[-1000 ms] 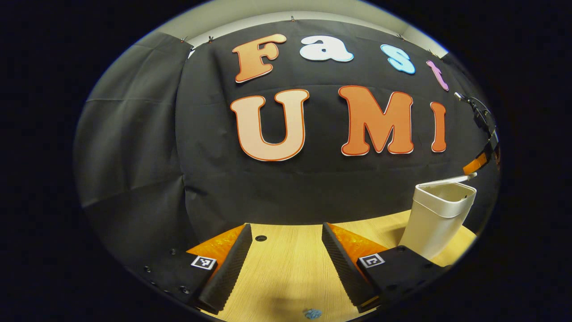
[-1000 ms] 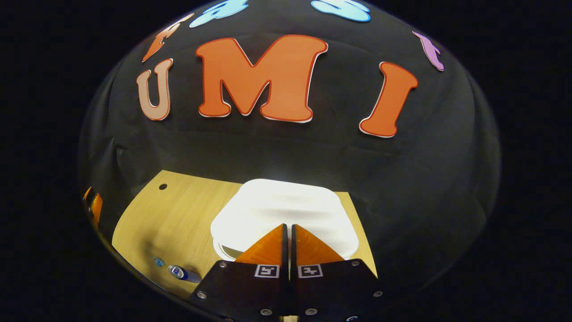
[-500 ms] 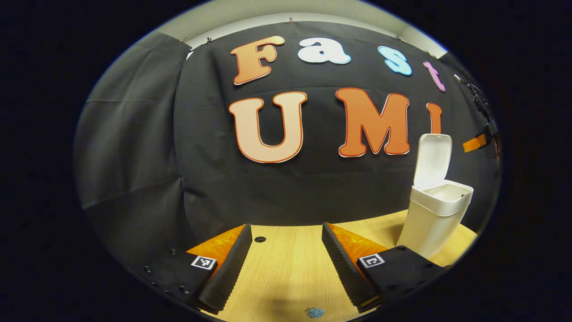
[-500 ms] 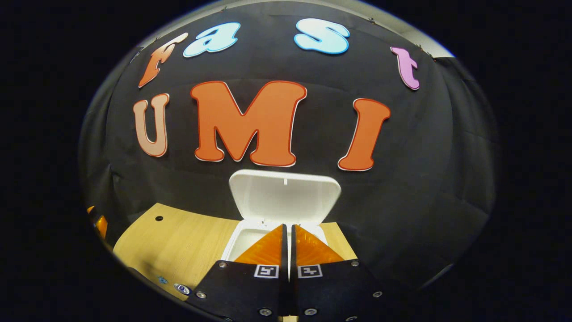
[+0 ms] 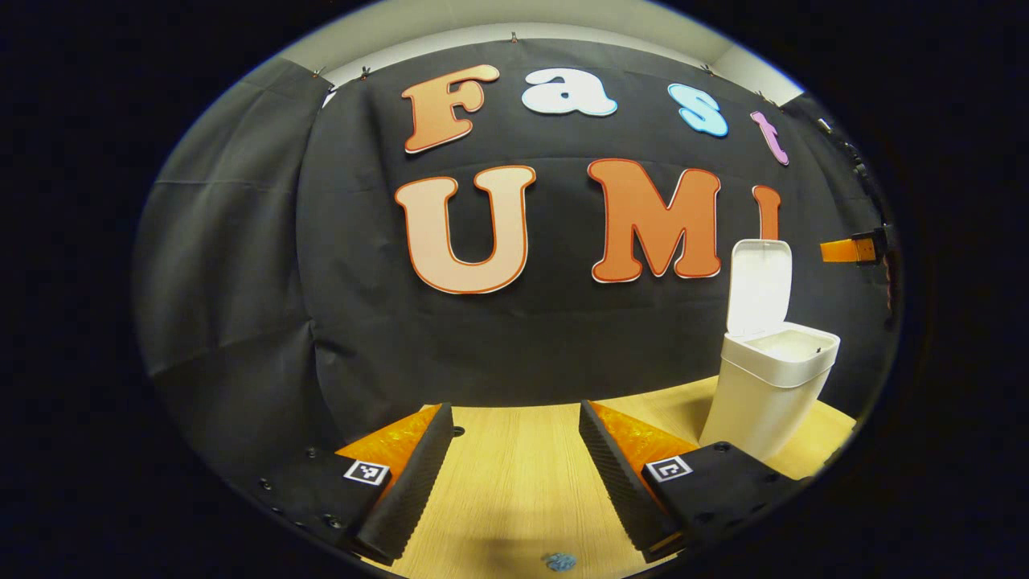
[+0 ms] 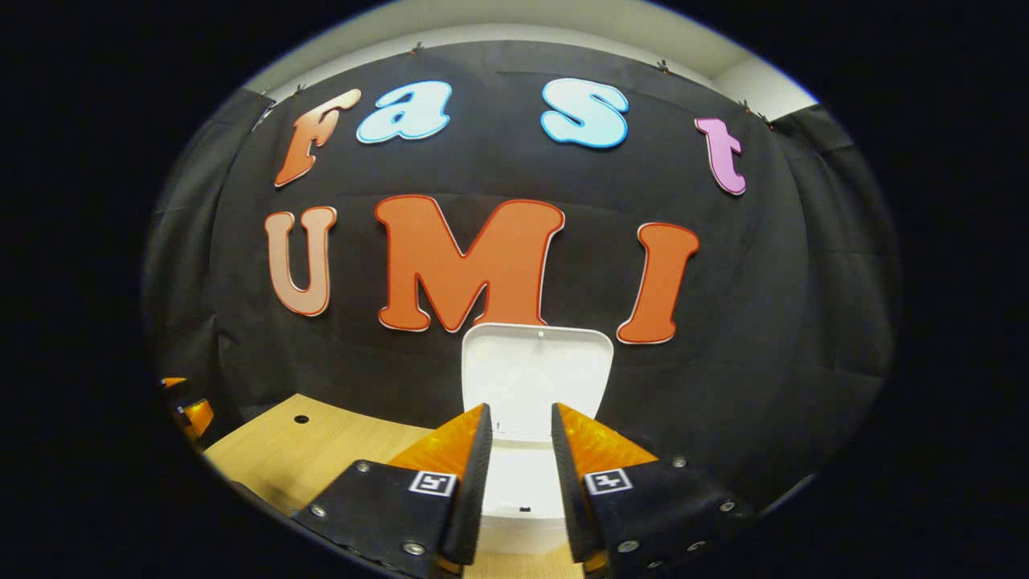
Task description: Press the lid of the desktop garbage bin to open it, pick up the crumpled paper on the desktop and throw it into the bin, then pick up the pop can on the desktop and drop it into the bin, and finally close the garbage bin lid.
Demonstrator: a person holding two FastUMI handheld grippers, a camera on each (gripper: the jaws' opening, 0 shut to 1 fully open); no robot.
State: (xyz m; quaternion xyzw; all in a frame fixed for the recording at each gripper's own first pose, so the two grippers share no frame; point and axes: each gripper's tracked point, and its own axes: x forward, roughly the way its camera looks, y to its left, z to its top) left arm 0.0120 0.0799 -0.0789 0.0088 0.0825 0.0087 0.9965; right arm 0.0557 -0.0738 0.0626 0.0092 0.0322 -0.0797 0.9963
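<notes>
- Left gripper view: my left gripper [image 5: 514, 462] hangs over the pale wooden desktop [image 5: 522, 490] with its fingers spread wide and nothing between them.
- Off to its right, at a short remove, stands the white plastic desktop bin [image 5: 768, 394]. Its hinged lid [image 5: 760, 285] is swung up to near vertical, so the mouth is exposed.
- At the very bottom edge, on the near side of the fingers and roughly centred, I see a small blue scrap [image 5: 556, 560] on the wood. It is too small for me to say what it is, and I cannot tell whether it is the paper.
- Beyond the lid, at the far right, the other gripper [image 5: 856, 249] pokes in level with the lid's upper part.
- Right gripper view: my right gripper [image 6: 518, 474] looks straight at the bin, its fingers parted a little, holding nothing, framing the raised lid [image 6: 534, 370] and the bin's rim [image 6: 522, 503] just below them.
- I judge the opening press done and the paper pick-up next; whatever lies on the desk sits behind and below both grippers, so either hand must tip down and draw back from the bin.
</notes>
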